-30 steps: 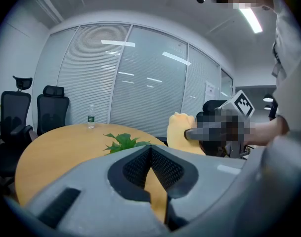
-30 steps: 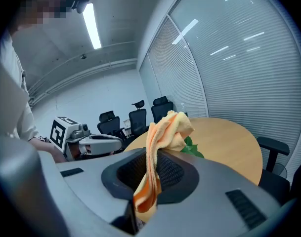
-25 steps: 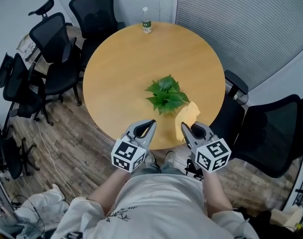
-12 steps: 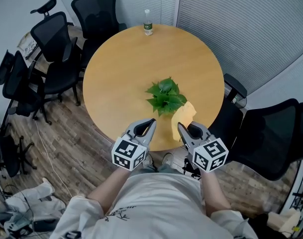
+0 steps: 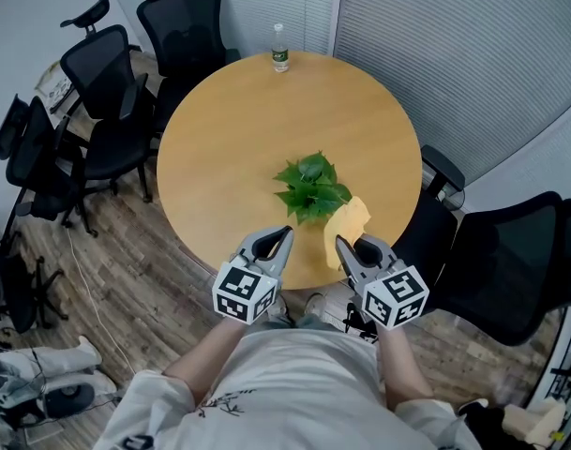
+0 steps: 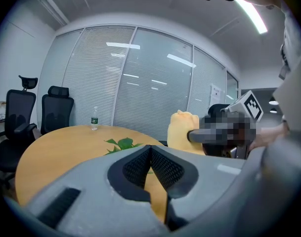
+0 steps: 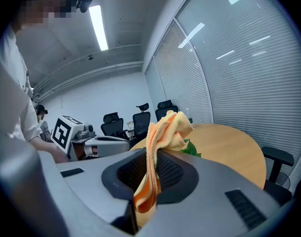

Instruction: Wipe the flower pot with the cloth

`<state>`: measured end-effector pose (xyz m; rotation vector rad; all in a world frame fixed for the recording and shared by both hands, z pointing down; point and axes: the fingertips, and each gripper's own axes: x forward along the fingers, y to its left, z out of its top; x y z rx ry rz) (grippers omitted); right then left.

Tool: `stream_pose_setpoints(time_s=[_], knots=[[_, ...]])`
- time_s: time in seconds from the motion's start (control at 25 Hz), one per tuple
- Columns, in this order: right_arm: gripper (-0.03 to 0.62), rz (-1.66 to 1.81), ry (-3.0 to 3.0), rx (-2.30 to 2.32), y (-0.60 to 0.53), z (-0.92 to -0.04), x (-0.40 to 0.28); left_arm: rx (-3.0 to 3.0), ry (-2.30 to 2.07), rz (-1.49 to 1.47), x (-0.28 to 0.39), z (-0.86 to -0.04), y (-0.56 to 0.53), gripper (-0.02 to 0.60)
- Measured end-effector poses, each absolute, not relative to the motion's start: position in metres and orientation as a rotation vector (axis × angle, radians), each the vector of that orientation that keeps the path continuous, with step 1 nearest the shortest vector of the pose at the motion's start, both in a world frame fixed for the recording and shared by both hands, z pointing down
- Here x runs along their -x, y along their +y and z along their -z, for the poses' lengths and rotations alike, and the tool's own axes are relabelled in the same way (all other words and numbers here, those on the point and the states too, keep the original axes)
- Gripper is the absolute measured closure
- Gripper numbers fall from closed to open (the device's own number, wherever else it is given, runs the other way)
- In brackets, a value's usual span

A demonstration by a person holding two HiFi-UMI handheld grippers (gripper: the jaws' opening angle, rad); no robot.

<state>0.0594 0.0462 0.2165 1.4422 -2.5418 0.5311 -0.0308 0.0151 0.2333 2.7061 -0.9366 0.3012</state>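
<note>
A leafy green plant (image 5: 312, 187) stands near the front of the round wooden table (image 5: 229, 129); its flower pot is hidden under the leaves. My right gripper (image 5: 342, 246) hovers at the table's near edge, shut on a yellow-orange cloth (image 5: 345, 225) that sticks up from its jaws just right of the plant. In the right gripper view the cloth (image 7: 162, 143) is pinched between the pads and the plant (image 7: 191, 149) peeks out behind it. My left gripper (image 5: 283, 234) is shut with nothing in it, level with the right one. The left gripper view shows the plant (image 6: 121, 143) and the cloth (image 6: 182, 131).
A water bottle (image 5: 280, 48) stands at the table's far edge. Black office chairs (image 5: 97, 82) crowd the left and far side, another chair (image 5: 510, 261) sits at the right. Blinds cover the glass wall behind. Wooden floor lies below the table's near edge.
The right gripper with the cloth has shifted slightly left and forward toward the plant. The left gripper has stayed in place.
</note>
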Motion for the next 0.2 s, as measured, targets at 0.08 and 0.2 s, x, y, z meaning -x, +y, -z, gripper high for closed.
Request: stream_pose_setpoints(time_s=[0.08, 0.2], knots=[[0.549, -0.530, -2.541, -1.444, 0.0470, -0.2163, -0.0609, -2.712, -0.923, -0.294, 0.0280, -0.2318, 0.0169, 0.571], [0.549, -0.517, -2.543, -1.450, 0.0457, -0.2143, -0.0631, -2.723, -0.909, -0.285, 0.0235, -0.2306, 0.0179, 0.571]])
